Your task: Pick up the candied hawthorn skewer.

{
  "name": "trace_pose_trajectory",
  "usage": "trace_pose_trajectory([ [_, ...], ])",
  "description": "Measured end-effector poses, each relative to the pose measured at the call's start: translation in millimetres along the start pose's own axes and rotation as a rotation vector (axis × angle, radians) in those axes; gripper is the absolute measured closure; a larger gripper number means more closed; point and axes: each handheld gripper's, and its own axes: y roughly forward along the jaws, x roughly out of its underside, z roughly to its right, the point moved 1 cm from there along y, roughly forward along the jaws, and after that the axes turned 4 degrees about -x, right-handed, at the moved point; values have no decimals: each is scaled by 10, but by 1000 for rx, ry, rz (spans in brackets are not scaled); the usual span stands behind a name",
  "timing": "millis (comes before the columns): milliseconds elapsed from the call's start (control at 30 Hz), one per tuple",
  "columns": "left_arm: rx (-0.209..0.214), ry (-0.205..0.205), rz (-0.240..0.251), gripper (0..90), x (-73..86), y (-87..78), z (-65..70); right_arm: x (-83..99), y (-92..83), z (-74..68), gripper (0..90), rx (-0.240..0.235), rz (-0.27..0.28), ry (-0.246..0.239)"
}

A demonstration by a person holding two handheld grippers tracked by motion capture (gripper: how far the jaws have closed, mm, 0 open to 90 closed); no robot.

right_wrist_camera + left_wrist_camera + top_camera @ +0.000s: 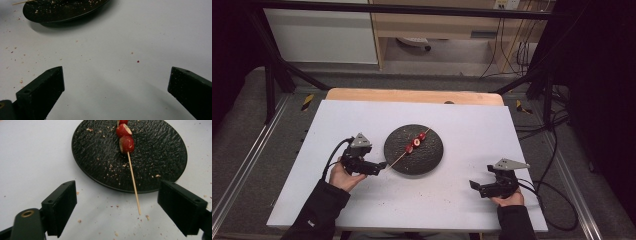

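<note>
A wooden skewer [133, 185] threaded with red fruit pieces [126, 143] lies on a round black plate [160, 162] in the upper middle of the left gripper view. Its bare end sticks out past the plate's near rim, over the white table [30, 157], and stops in the gap between the left gripper [117, 206] jaws, nearer the right-hand one. The jaws stand wide apart and touch nothing; the stick's tip lies free between them.

In the high view the left gripper [379, 167] sits at centre left, just beside the plate [432, 155], its jaws pointing right toward the skewer's end [394, 161]; the left hand [343, 176] grips it from behind, the dark sleeve running off the bottom edge. The right gripper [475, 186] rests at lower right, well apart from the plate, held by the right hand [508, 199].

In the right gripper view its jaws [116, 93] are spread wide over bare table (scattered with crumbs). The plate [62, 11] is cut off by the top edge there, and the skewer's far end is cropped in the left gripper view.
</note>
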Motion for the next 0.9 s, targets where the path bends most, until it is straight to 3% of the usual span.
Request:
trace_pose_trajectory([
  [400,13,61,-101,304,-195,279,166,-1,11,2,16,-3,-6,-2],
  [700,4,78,-154,481,-302,425,253,0,19,3,17,-6,-11,-4],
  [900,11,65,-186,584,-373,541,286,-2,16,3,17,-6,-9,-2],
])
